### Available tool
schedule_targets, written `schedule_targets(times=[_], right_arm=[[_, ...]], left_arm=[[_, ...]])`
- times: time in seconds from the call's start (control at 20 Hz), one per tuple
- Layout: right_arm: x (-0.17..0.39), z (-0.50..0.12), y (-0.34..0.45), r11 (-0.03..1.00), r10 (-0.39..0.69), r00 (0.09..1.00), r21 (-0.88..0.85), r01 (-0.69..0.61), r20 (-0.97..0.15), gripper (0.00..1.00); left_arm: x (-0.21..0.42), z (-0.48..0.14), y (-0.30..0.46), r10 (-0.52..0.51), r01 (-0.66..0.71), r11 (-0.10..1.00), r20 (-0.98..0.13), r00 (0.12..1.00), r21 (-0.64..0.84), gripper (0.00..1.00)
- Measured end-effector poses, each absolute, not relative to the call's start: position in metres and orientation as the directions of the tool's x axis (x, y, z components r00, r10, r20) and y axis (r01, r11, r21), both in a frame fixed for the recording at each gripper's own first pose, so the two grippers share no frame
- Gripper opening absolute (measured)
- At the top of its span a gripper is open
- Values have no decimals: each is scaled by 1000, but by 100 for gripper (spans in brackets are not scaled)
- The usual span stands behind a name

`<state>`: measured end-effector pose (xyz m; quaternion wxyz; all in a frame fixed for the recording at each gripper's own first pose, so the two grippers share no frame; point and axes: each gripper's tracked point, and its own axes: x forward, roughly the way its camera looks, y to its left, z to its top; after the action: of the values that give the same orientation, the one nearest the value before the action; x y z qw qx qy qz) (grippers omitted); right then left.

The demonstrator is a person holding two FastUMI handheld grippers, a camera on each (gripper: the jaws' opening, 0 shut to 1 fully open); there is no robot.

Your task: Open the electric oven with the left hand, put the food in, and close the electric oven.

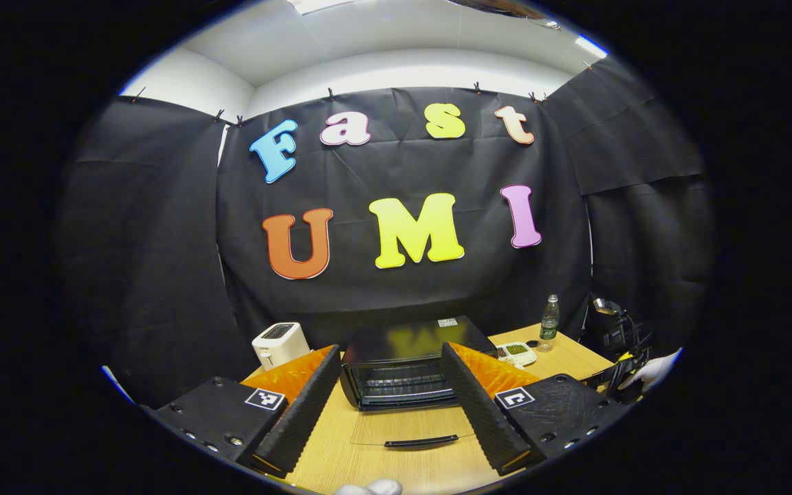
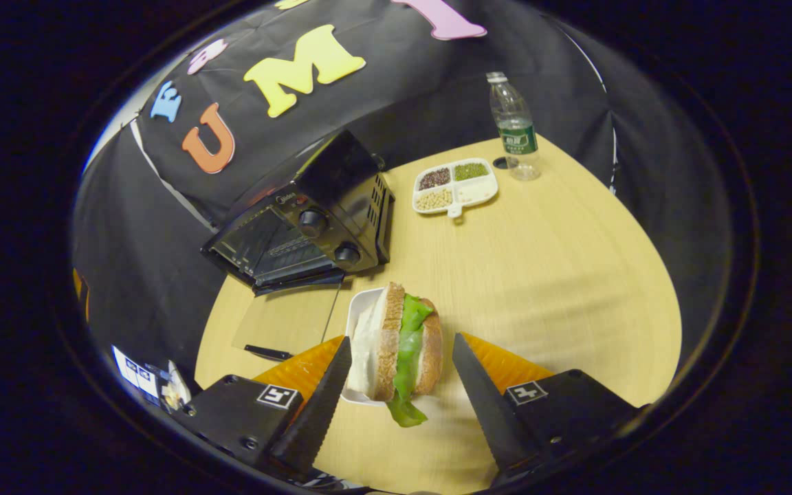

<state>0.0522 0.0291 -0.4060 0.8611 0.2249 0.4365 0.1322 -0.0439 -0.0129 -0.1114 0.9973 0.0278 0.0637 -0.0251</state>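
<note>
On the light wooden table, a white toaster is seen at ten o'clock of the left gripper, whose black ridged fingers are spread wide with nothing held. Straight ahead at twelve o'clock stands the black electric oven, its glass door folded flat onto the table. In the right gripper view, the right gripper is likewise held wide, its fingers flanking, without touching, a lettuce-filled bread sandwich on a white rectangular dish. A white divided tray of beans and a clear plastic bottle lie at one o'clock.
</note>
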Motion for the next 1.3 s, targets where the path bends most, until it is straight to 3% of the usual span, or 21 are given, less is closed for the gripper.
schedule_targets(times=[0.15,0.2,0.35,0.4,0.5,0.55,0.8,1.0,1.3], right_arm=[[52,-419,33,833,460,536,552,15,-708,80],[53,-419,34,815,472,539,579,35,-698,72],[51,-415,41,765,532,516,642,46,-672,54],[54,-413,40,762,538,512,647,45,-669,43],[52,-406,37,769,534,517,639,33,-669,36],[53,-398,37,769,530,532,638,27,-660,36],[59,-344,56,710,521,639,703,44,-566,36],[68,-314,109,552,513,744,828,96,-428,36],[91,-324,198,381,485,814,915,131,-319,36]], left_arm=[[-39,-117,-15,-52,61,997,-155,987,56,95],[-38,-118,-15,-51,61,996,-160,986,58,89],[-37,-122,-15,-55,65,996,-170,984,53,95],[-36,-123,-15,-55,65,997,-177,983,51,95],[-34,-125,-14,-57,68,996,-182,982,50,88],[-35,-125,-14,-60,70,996,-183,981,49,95],[-38,-124,-11,-84,93,995,-183,980,42,95],[-45,-125,-2,-114,123,992,-189,975,39,95],[-59,-132,22,-143,157,986,-220,965,48,95]])
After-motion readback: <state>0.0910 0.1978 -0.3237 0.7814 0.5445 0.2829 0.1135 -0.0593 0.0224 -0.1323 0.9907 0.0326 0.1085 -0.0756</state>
